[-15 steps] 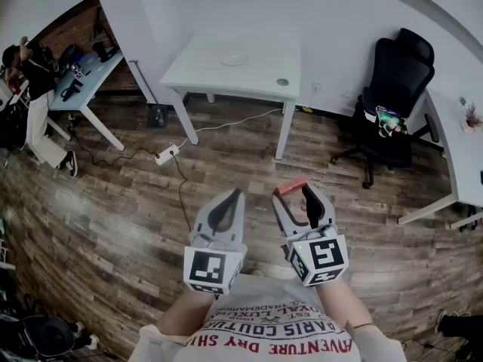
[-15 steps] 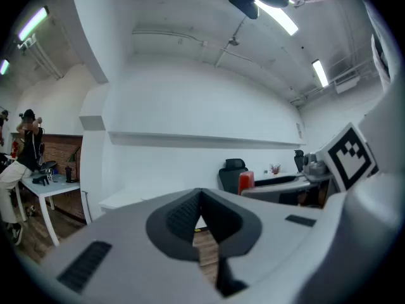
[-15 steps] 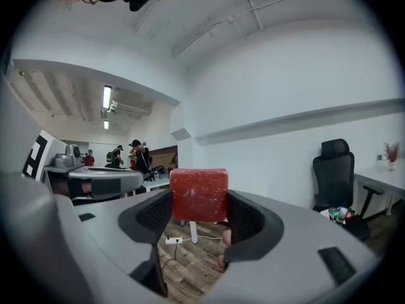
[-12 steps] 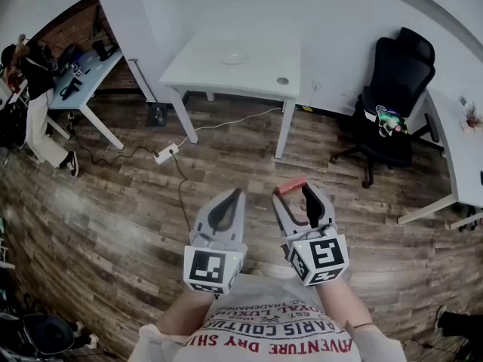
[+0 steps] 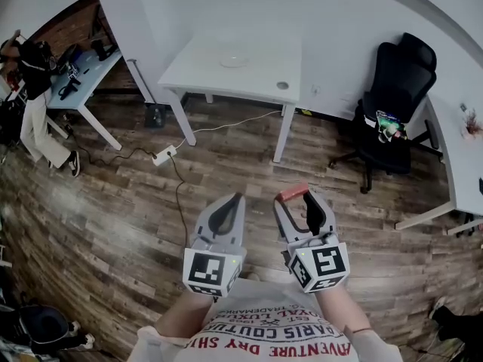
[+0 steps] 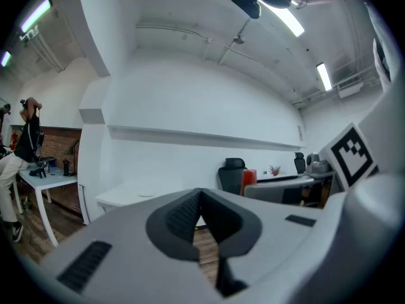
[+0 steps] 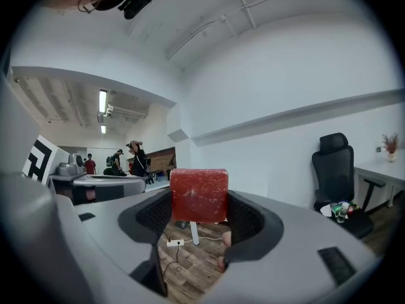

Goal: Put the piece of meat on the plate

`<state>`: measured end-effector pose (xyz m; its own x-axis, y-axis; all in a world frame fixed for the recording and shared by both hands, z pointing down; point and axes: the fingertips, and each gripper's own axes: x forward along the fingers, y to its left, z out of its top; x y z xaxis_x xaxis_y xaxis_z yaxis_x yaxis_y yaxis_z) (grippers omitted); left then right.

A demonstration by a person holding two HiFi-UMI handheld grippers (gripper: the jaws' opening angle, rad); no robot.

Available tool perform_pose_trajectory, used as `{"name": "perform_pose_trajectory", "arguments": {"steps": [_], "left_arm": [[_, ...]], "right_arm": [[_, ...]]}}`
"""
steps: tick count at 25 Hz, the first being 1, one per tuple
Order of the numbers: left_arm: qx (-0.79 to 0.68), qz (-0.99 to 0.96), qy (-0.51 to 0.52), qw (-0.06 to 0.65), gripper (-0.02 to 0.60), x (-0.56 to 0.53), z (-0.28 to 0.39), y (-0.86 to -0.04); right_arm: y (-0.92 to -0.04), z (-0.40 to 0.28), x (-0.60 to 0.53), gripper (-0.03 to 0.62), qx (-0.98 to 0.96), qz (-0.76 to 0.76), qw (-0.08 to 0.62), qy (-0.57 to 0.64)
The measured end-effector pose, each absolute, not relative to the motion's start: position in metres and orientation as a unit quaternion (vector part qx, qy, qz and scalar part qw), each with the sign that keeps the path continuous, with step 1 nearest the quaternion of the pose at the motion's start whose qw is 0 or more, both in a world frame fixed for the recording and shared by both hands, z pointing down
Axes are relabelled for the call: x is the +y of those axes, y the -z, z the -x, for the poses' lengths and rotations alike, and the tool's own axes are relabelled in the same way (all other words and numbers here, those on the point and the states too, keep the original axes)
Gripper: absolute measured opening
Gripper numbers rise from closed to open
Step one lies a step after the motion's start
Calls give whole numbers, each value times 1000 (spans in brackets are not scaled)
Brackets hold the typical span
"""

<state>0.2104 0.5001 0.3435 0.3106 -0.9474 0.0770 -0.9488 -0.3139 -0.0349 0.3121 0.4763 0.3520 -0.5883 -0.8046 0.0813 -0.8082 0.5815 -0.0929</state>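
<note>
My right gripper [image 5: 299, 197] is shut on a red block of meat [image 5: 292, 192], which sticks out at the jaw tips. In the right gripper view the meat [image 7: 199, 194] sits squarely between the ribbed pads of that gripper [image 7: 199, 215]. My left gripper [image 5: 232, 200] is beside it, shut with nothing in it; its jaws meet at the tip [image 6: 199, 198]. Both are held level over the wooden floor, well short of the white table [image 5: 260, 78]. A pale round plate [image 5: 234, 61] lies on that table, seen faintly in the left gripper view [image 6: 146, 194].
A black office chair [image 5: 398, 100] stands right of the table, with another white desk [image 5: 462, 153] beyond it. A power strip and cable [image 5: 164, 155] lie on the floor ahead on the left. A light desk [image 5: 83, 78] and a person [image 5: 32, 119] are far left.
The head view has shifted a little, so both grippers sit slightly lower in it. The meat stays gripped in the right jaws. The person at far left has moved.
</note>
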Motion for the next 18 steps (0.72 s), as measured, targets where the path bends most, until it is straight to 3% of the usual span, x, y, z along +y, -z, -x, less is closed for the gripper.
{"name": "perform_pose_trajectory", "arguments": {"steps": [8,18], "left_arm": [[-590,-806,-42,27,5,470,-185,-357],[-584,-811,-26,40,5,365,-96,-354]], "right_arm": [[-364,-290,448,276,-894,-444,35,-56],[-364,-210,350,276,-887,-454,34,-76]]}}
